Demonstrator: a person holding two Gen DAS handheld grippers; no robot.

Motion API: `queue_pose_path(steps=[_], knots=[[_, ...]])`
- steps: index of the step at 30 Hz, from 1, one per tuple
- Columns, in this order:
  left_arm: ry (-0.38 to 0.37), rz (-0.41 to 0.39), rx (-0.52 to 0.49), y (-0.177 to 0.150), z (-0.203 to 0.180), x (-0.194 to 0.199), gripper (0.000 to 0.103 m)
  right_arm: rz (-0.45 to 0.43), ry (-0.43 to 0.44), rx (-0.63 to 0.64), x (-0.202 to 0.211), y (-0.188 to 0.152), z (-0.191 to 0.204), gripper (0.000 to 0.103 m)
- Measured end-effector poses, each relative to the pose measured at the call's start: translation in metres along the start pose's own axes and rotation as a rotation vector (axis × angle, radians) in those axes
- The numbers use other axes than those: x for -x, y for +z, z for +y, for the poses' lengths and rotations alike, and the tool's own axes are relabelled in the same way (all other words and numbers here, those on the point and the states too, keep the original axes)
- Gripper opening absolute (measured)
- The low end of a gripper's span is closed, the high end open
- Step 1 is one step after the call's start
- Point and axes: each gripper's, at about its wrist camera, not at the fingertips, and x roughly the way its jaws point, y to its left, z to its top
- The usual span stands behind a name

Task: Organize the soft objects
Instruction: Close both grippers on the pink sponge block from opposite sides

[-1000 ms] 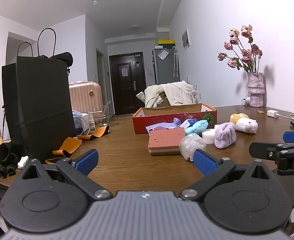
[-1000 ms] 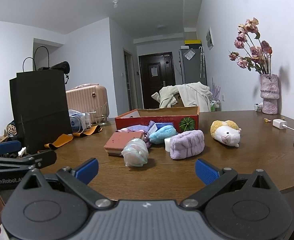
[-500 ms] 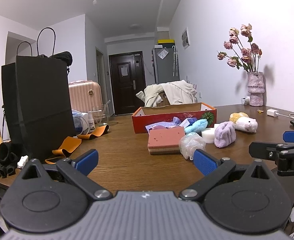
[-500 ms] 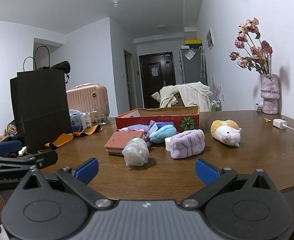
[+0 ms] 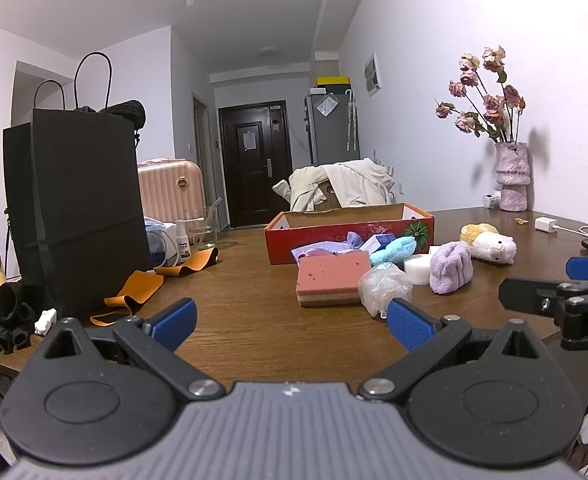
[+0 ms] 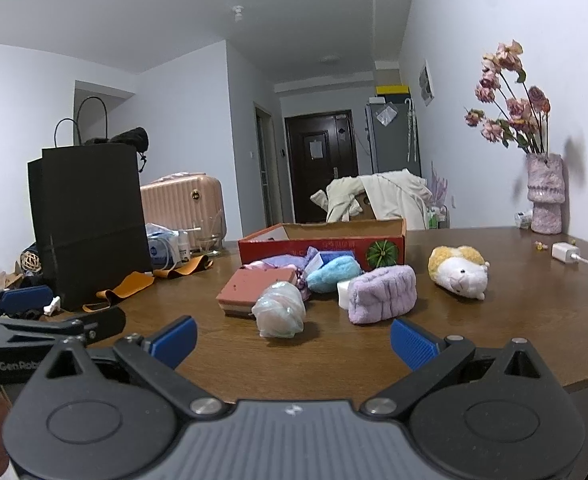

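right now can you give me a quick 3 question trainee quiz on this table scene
1. True or false: the left gripper is shut on the pink sponge.
2. What lies nearest the right gripper: A plush sheep, B mesh pouf, C red box?
3. Fill in: the flower vase stands beside the ____.

Key: 1 false, both grippers are open and empty; 2 B; 3 wall.

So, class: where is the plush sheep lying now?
In the right wrist view, the plush sheep lies on the table, right of the purple towel roll.
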Motion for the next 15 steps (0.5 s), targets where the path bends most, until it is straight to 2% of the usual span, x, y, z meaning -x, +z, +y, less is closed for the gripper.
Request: queue_pose_path(steps=[5,10,13,15], knots=[[0.004,-0.004,-0.013,0.007,0.000,-0.011,0.103,-0.066,-0.032,0.029,-0.008,-0.001,-0.005,0.103],[-0.021,0.046,0.005,0.009,-0.003,-0.034,0.103,-0.042,-0.087,0.034,-0.033,-0.004,-0.018,0.103],[-0.057,0.081,0.017,0.010,-0.006,-0.051,0.103,0.010,-0.062,-0.050,-0.050,0.002,-0.030,0.103],[-0.069,0.106,0.016,0.010,-0.011,-0.066,0.103,0.052,0.006,-0.127,-0.063,0.006,-0.041,0.101]])
